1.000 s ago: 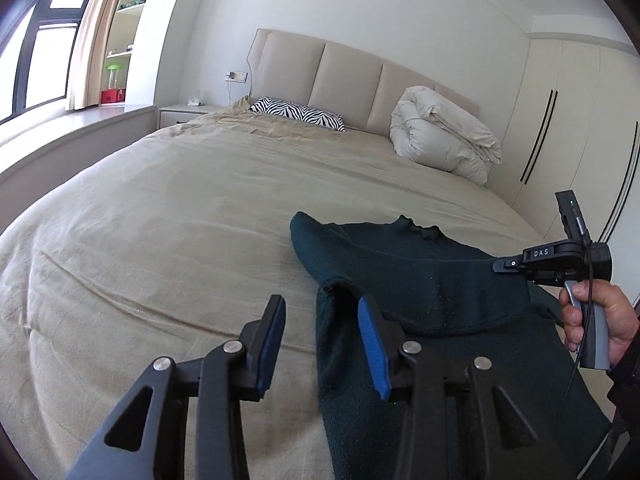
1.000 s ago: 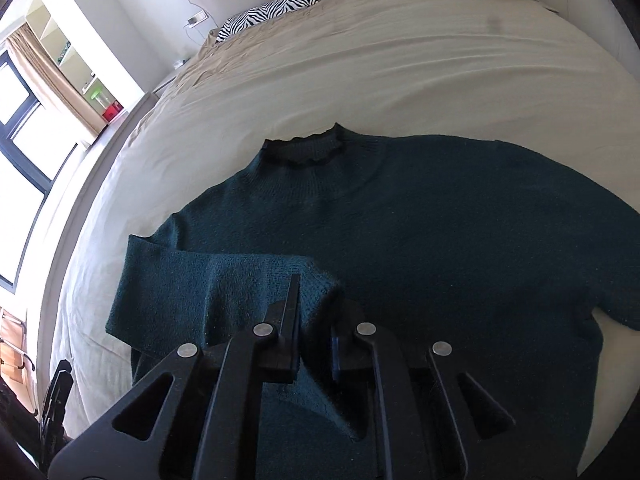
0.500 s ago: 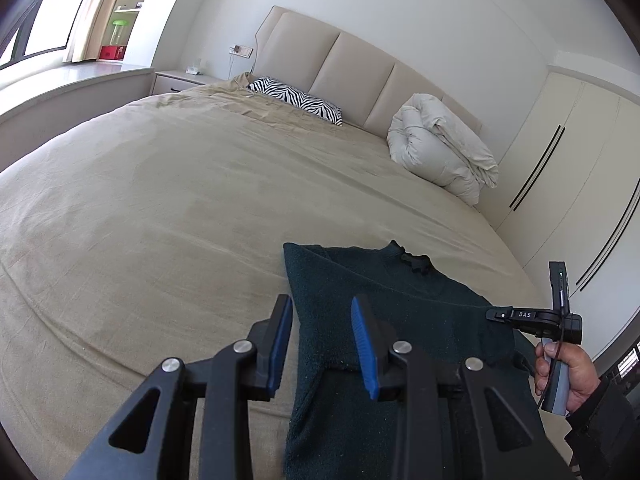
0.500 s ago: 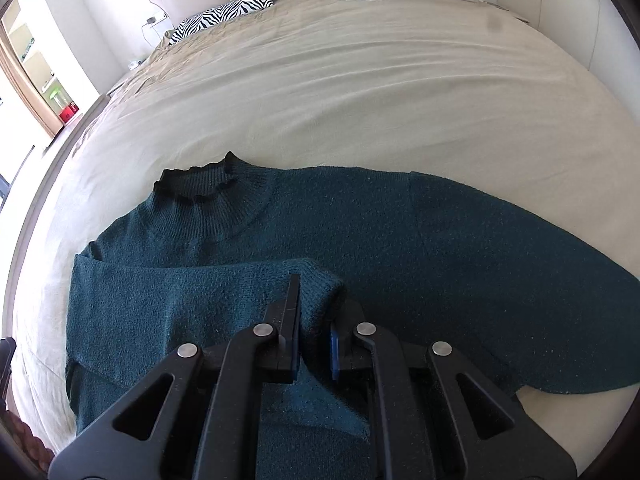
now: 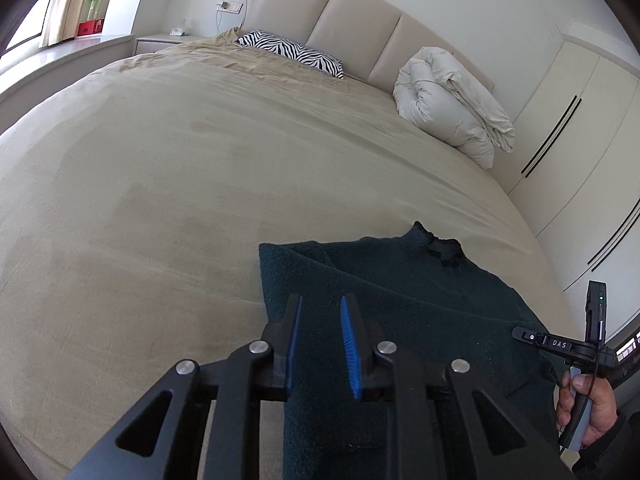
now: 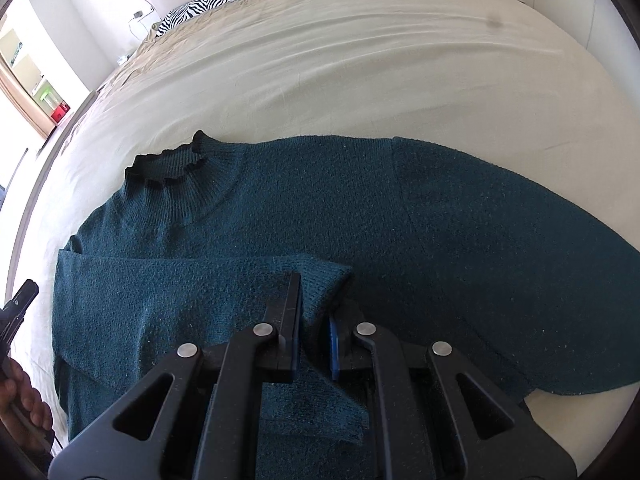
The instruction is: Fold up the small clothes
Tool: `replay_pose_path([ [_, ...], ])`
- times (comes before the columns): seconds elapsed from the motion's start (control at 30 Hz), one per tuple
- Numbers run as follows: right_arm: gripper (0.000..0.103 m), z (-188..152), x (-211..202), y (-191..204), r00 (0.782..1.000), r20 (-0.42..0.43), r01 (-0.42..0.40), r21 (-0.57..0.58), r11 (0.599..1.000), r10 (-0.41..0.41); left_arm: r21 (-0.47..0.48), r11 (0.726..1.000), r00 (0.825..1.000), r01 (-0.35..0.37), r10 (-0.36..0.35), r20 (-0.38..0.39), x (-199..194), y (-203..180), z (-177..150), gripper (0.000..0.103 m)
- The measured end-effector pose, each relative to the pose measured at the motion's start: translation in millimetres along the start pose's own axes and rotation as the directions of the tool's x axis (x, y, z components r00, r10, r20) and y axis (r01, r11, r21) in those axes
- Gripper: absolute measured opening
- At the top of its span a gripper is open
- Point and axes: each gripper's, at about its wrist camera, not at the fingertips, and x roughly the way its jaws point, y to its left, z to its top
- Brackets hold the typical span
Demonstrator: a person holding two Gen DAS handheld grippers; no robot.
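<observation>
Two hand-held grippers are at work over our bed. We see the right hand-held gripper (image 6: 314, 312) closest in its own view. It is clenched on the cuff (image 6: 320, 276) of a sleeve (image 6: 168, 288), and the knit is bunched between its black fingers (image 6: 290, 312). That sleeve lies folded across the front of the sweater (image 6: 360, 208).

Our left hand-held gripper (image 5: 322, 332) hangs just over the left edge of the sweater (image 5: 400, 300). Its jaws have just been closing, but a gap shows between the blue pads (image 5: 349, 344). The pads are not pressing on anything, so it is let go. We cannot tell if the tips touch the knit.

In the left view we see a hand (image 5: 588, 404) at the far right holding the handle of the other tool. In the right view some fingertips (image 6: 24, 404) show at the left edge.

The sweater is dark green and lies flat on the near part of the bed (image 5: 180, 184). Its frilly collar (image 6: 168, 164) points toward the headboard. The other sleeve (image 6: 520, 232) is spread out to the right on the beige sheet.

Farther off, a zebra pillow (image 5: 292, 50) lies near the headboard (image 5: 352, 16). A rolled white quilt (image 5: 452, 104) sits to its right. White closet doors (image 5: 580, 120) stand beside the bed. A nightstand (image 5: 160, 42) and a shelf (image 5: 100, 4) with a green thing are by the window.
</observation>
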Motion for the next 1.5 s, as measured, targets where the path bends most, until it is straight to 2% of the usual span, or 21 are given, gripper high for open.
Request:
replay_pose_path([
  [0.17,0.009,-1.6,9.8,-3.4,1.0,-0.004,-0.012,0.023,1.0,0.013,0.031,0.997,0.994,-0.066,0.068,-0.086,38.5,6.1,-5.3,0.02],
  [0.3,0.011,-3.2,14.8,-12.6,0.998,0.003,-0.056,0.068,0.996,0.056,0.098,0.99,0.991,-0.103,0.111,-0.08,50.8,3.0,-4.7,0.015],
  [0.4,0.019,-2.9,9.0,-21.4,0.996,0.012,-0.089,0.129,0.988,0.089,0.115,0.987,0.989,-0.113,0.123,-0.086,46.6,0.3,-0.4,0.015],
  [0.5,0.028,-4.1,-14.7,-29.7,0.996,0.084,-0.049,0.196,0.979,0.032,0.136,0.983,0.99,-0.127,0.134,-0.045,30.0,-6.0,-1.6,0.015],
  [0.53,0.028,-5.9,-25.0,-29.3,0.992,0.119,-0.07,0.2,0.977,0.047,0.147,0.981,0.991,-0.126,0.132,-0.034,22.9,-9.1,-4.7,0.015],
  [0.6,0.028,-12.2,-38.1,-19.5,0.982,0.142,-0.151,0.174,0.973,0.127,0.18,0.975,0.991,-0.128,0.134,-0.019,14.2,-17.1,-13.7,0.015],
  [0.67,0.028,-21.6,-39.4,-1.4,0.977,0.118,-0.193,0.114,0.974,0.18,0.223,0.965,0.987,-0.14,0.153,-0.043,16.1,-24.3,-28.2,0.015],
  [0.73,0.028,-30.8,-27.7,13.4,0.981,0.066,-0.189,0.07,0.979,0.184,0.264,0.951,0.982,-0.16,0.181,-0.059,23.1,-27.1,-42.2,0.017],
  [0.8,0.028,-39.8,-5.2,12.4,0.984,-0.01,-0.178,0.088,0.98,0.18,0.272,0.948,0.982,-0.165,0.184,-0.045,23.9,-26.0,-45.6,0.017],
  [0.87,0.028,-45.6,-2.8,-2.1,0.968,0.037,-0.25,0.149,0.957,0.247,0.257,0.953,0.981,-0.158,0.181,-0.067,23.8,-23.1,-41.8,0.017],
  [0.9,0.028,-47.0,-6.3,-10.9,0.965,0.052,-0.261,0.19,0.946,0.256,0.258,0.952,0.979,-0.162,0.187,-0.075,23.1,-22.6,-40.7,0.017],
  [0.97,0.028,-52.1,-21.5,-29.4,0.971,0.104,-0.236,0.251,0.939,0.216,0.26,0.949,0.976,-0.175,0.202,-0.079,17.9,-22.6,-40.7,0.017],
  [1.03,0.047,-60.6,-44.6,-52.8,0.973,0.179,-0.196,0.297,0.935,0.147,0.233,0.957,0.978,-0.173,0.194,-0.074,7.9,-22.6,-42.9,0.019],
  [1.07,0.065,-68.1,-58.4,-68.3,0.967,0.224,-0.195,0.339,0.92,0.123,0.21,0.964,0.981,-0.161,0.179,-0.071,1.8,-23.0,-44.2,0.022],
  [1.1,0.073,-77.4,-72.2,-85.7,0.956,0.273,-0.213,0.382,0.899,0.11,0.191,0.971,0.985,-0.146,0.161,-0.066,-4.7,-24.2,-46.3,0.028],
  [1.2,0.073,-109.7,-103.8,-143.4,0.934,0.349,-0.257,0.503,0.825,0.079,0.165,0.981,0.993,-0.1,0.109,-0.045,-21.5,-34.9,-55.2,0.036],
  [1.27,0.073,-136.2,-117.4,-186.2,0.927,0.373,-0.276,0.595,0.755,0.045,0.158,0.986,0.997,-0.059,0.066,-0.045,-27.5,-47.1,-63.8,0.044],
  [1.4,0.073,-192.3,-135.4,-263.5,0.922,0.384,-0.288,0.767,0.573,-0.052,0.138,0.99,0.997,0.025,-0.015,-0.073,-30.1,-73.0,-78.7,0.055],
  [1.5,0.073,-226.6,-143.8,-307.0,0.893,0.444,-0.37,0.821,0.435,-0.078,0.118,0.989,0.992,0.085,-0.072,-0.105,-26.4,-91.7,-87.0,0.061],
])
